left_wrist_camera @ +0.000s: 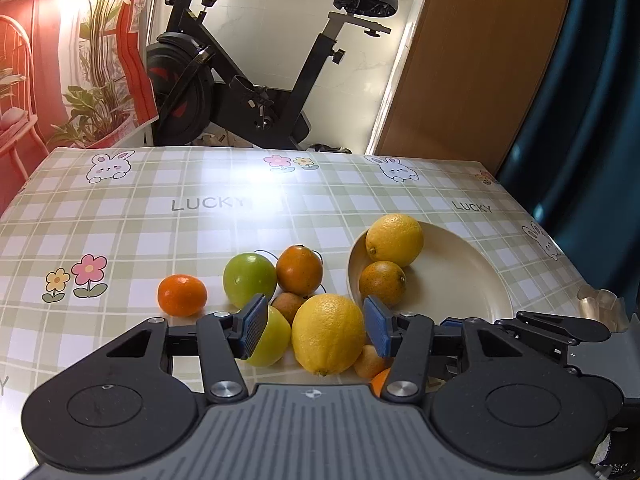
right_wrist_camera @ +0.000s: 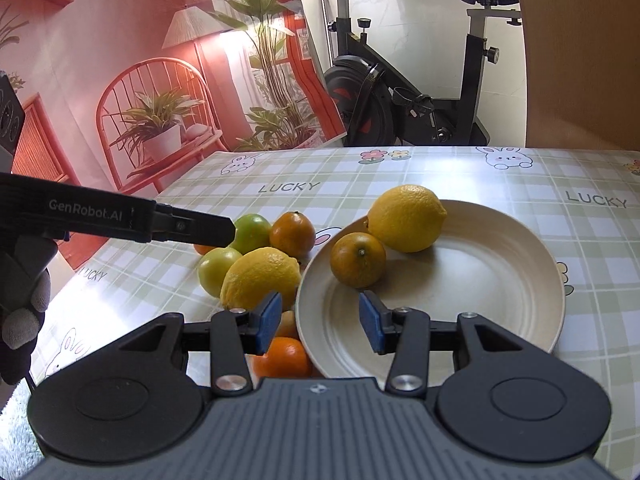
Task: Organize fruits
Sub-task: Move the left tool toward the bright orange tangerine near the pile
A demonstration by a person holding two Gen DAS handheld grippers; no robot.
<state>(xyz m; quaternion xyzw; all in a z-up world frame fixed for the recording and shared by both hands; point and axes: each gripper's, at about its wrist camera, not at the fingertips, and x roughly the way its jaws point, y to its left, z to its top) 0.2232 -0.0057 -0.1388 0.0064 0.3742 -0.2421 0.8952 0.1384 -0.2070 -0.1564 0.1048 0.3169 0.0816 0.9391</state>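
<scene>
On the cream plate (right_wrist_camera: pixel 500 272) lay a lemon (right_wrist_camera: pixel 406 218) and, touching it on the near side, a dull orange (right_wrist_camera: pixel 357 259); both sat toward the plate's left rim, leaving the right and near parts of the dish bare. Just left of the plate, on the checked tablecloth (left_wrist_camera: pixel 120 232), the loose fruit huddled: a second lemon (left_wrist_camera: pixel 328 334) close against the rim, a yellow-green apple (left_wrist_camera: pixel 270 338) beside it, a green apple (left_wrist_camera: pixel 249 279) and an orange (left_wrist_camera: pixel 299 270) behind, a small brownish fruit (left_wrist_camera: pixel 289 305) in the middle, and a mandarin (left_wrist_camera: pixel 182 295) a little apart at the left. Another mandarin (right_wrist_camera: pixel 286 358) lay nearest, by the plate's near-left edge. The left gripper (left_wrist_camera: pixel 316 328) hung over the heap with its jaws parted; the second lemon showed between the blue pads (left_wrist_camera: pixel 256 326), but they were not pressing it. The right gripper (right_wrist_camera: pixel 318 320) stood likewise released and empty above the plate's near rim. The far half of the cloth was open, up to the table's far edge, beyond which stood an exercise bike (left_wrist_camera: pixel 248 76). A gloved hand (right_wrist_camera: pixel 22 300) showed at the left in the right wrist view.
</scene>
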